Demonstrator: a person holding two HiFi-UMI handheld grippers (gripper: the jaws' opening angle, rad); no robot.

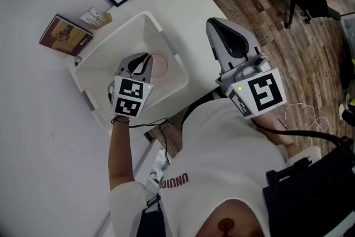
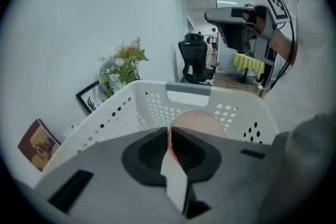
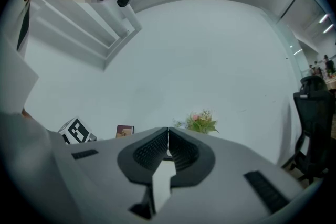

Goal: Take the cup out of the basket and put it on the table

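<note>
On the far left of the white tabletop [image 1: 33, 119] lies a small brown book [image 1: 65, 35]. Next to it stands the white perforated plastic basket [image 1: 105, 53], whose near corner comes close to the tabletop's edge.

The left hand-held gripper [image 1: 145, 59] reaches into this basket. In the left gripper view its jaws are pressed together on the thin wall of the pale pink translucent cup [image 2: 202, 122], so it pinches the cup only at the rim. In the head view the cup [image 1: 160, 64] is inside the outline of the basket, near its right wall. I cannot tell if it rests on the bottom or hangs a little above it.

The right hand-held gripper [image 1: 219, 28] hovers over the right edge of the tabletop, well apart from the basket. Its jaws [image 3: 168, 139] are pressed together on nothing.

The main danger, I think, is the grip itself. A pinch on one side of a smooth rim lets the cup swing or slip out when it is lifted. The cup can also knock against the right wall or the grey handle (both are very near) if the path is not straight up. The basket looks light and nothing holds it, so a caught cup may drag it toward the edge.
</note>
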